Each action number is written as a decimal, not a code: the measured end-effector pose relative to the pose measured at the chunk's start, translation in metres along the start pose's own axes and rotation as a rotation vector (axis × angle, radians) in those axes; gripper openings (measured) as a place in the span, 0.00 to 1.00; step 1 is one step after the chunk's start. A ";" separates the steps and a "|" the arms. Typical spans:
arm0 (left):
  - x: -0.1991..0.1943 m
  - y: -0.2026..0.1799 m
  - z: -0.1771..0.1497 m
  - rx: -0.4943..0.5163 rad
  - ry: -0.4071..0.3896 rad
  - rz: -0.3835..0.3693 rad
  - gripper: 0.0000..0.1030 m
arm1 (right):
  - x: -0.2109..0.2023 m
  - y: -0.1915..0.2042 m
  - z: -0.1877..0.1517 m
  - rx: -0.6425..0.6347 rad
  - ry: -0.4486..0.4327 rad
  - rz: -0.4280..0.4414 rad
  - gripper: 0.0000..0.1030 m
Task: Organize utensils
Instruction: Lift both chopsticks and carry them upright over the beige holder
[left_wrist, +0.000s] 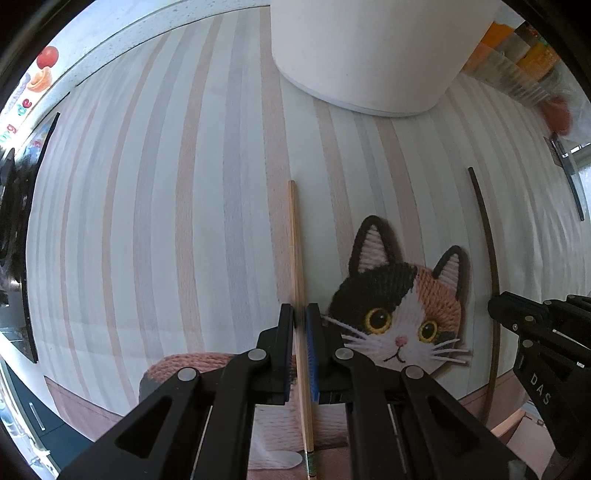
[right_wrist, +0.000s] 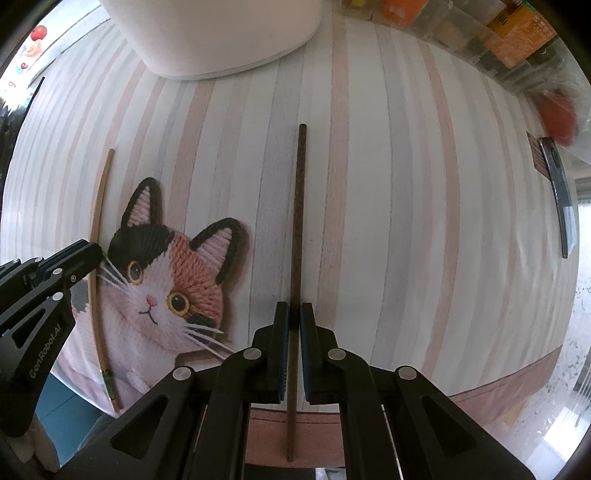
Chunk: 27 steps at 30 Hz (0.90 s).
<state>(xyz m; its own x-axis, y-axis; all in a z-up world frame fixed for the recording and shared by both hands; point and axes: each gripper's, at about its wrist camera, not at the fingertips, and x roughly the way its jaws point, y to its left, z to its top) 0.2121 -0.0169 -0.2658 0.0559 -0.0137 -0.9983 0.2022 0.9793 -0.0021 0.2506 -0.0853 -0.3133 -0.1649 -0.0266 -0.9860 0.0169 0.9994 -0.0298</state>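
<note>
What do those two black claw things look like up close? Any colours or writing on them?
The left gripper and the right gripper look alike: matte black plastic, angular linkage arms with triangular cut-outs, joined by round silver pins. Each has two flat fingers lined with blue ribbed pads. White lettering runs along the sides: "GenRobot.AI" on the left one, "DAS" on the right. No cables or sleeves show.

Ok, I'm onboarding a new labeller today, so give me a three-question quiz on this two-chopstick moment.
1. True or false: the left tool is closed on the light chopstick.
2. What does the right tool grip? A) the dark chopstick B) a spoon C) nothing
3. Fill in: the mat shows a printed ____ face.

Key: 1 true; 2 A; 3 cat. The white container stands at the mat's far end.
</note>
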 end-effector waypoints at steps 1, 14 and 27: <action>-0.001 -0.006 0.002 0.011 0.003 0.009 0.05 | -0.002 0.000 -0.001 -0.002 0.000 -0.004 0.07; -0.019 -0.025 -0.001 0.043 -0.013 -0.036 0.04 | -0.002 -0.016 -0.029 0.084 -0.084 0.093 0.06; -0.120 -0.010 -0.005 0.037 -0.261 -0.171 0.04 | -0.086 -0.051 -0.083 0.162 -0.307 0.216 0.06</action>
<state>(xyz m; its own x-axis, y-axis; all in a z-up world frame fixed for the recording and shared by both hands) 0.1985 -0.0244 -0.1459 0.2664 -0.2332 -0.9352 0.2655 0.9505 -0.1614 0.1825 -0.1320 -0.2131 0.1615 0.1542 -0.9747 0.1777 0.9670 0.1824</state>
